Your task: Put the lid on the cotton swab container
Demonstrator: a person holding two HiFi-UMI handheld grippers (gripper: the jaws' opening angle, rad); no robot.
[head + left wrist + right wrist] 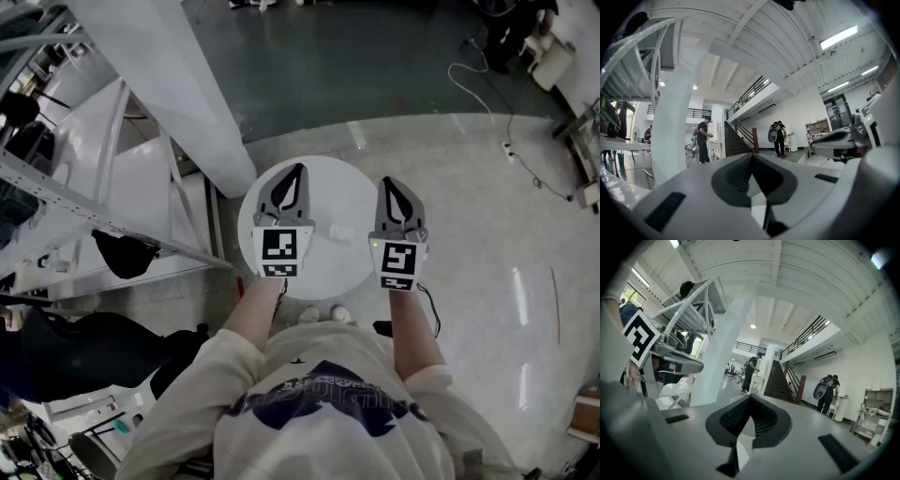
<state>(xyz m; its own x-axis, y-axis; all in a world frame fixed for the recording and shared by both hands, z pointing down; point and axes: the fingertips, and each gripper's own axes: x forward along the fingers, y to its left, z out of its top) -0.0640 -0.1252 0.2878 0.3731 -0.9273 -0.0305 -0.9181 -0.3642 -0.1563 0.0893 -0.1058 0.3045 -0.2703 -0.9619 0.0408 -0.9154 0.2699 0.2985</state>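
A round white table (328, 272) stands in front of me in the head view. On it, between the two grippers, lies a small pale object (341, 232), too small to tell what it is. No lid can be made out. My left gripper (299, 169) is held over the table's left part, shut and empty. Over the right edge my right gripper (388, 182) is also shut with nothing in it. Both gripper views look level across the hall, past closed jaws: the left gripper (751, 155) and the right gripper (750, 396). The table top is hidden in both.
A thick white column (178, 84) and a white metal stair frame (112, 187) stand close to the table's left. A cable (506, 122) runs across the floor at the far right. Two people (703, 140) (778, 138) stand far off by a staircase (740, 140).
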